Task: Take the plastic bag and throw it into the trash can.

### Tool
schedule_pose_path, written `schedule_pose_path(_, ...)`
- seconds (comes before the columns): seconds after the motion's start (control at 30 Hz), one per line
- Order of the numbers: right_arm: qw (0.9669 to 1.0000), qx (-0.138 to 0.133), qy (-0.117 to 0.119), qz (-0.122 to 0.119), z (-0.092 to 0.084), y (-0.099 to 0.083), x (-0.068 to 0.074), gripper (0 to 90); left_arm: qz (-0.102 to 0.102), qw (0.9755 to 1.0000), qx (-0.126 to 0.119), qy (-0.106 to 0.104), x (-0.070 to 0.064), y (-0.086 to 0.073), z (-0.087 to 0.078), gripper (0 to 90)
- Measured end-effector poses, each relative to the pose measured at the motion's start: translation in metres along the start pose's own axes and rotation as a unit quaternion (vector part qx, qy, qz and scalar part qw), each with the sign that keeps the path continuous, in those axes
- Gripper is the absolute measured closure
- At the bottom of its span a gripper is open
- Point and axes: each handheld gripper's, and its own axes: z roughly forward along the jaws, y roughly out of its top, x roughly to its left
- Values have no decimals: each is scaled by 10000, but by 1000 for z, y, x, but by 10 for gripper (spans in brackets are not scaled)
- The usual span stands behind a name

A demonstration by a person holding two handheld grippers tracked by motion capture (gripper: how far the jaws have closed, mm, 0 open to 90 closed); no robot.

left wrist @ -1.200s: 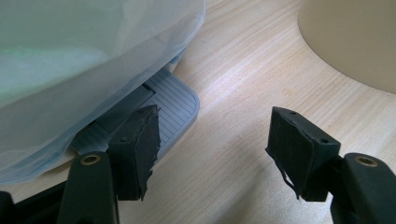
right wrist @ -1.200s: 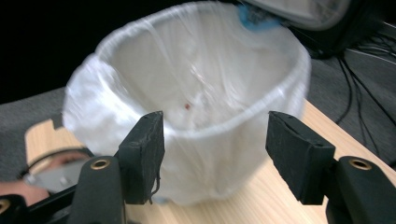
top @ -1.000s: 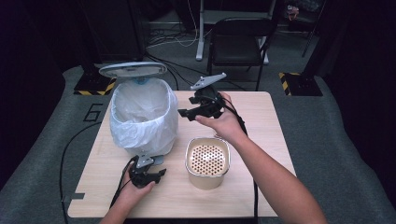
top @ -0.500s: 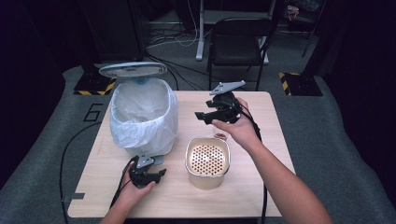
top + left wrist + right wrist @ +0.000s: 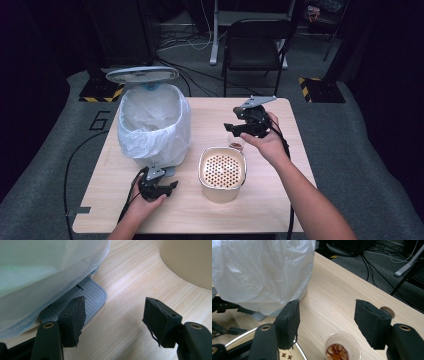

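Now, right claw (image 5: 234, 129) over a small clear cup (image 5: 342, 348) on the worktop (image 5: 210, 112).
Right claw's jaws stand apart, nothing btwn them; cup (brownish bits inside) sits just below, right of centre, just far of the beige perforated container (image 5: 222, 172). Left claw (image 5: 167, 187), jaws also apart & empty, rests near the pedal (image 5: 91, 293) of the bag-lined bin (image 5: 152, 125) at near left.
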Motion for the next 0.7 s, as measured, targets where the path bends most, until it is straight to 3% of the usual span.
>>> schedule_pose_path(0.03,10000,-46,-60,50,1,-7,-4,382,-122,9999,-14,-24,-2,0,0,341)
schedule_pose_path(0.1,9999,-41,-65,78,1,-9,-5,383,52,10000,2,9,1,0,0,341)
schedule_pose_path(0.13,9999,-75,-75,65,2,-12,-8,383,-126,9999,-4,-24,-2,0,0,341)
schedule_pose_path(0.37,9994,49,-203,289,9,-31,-20,383,-95,10000,-17,-8,-2,0,0,341)
schedule_pose_path(0.7,9973,267,-491,471,30,-58,-38,506,-77,10000,-15,15,-2,0,0,341)
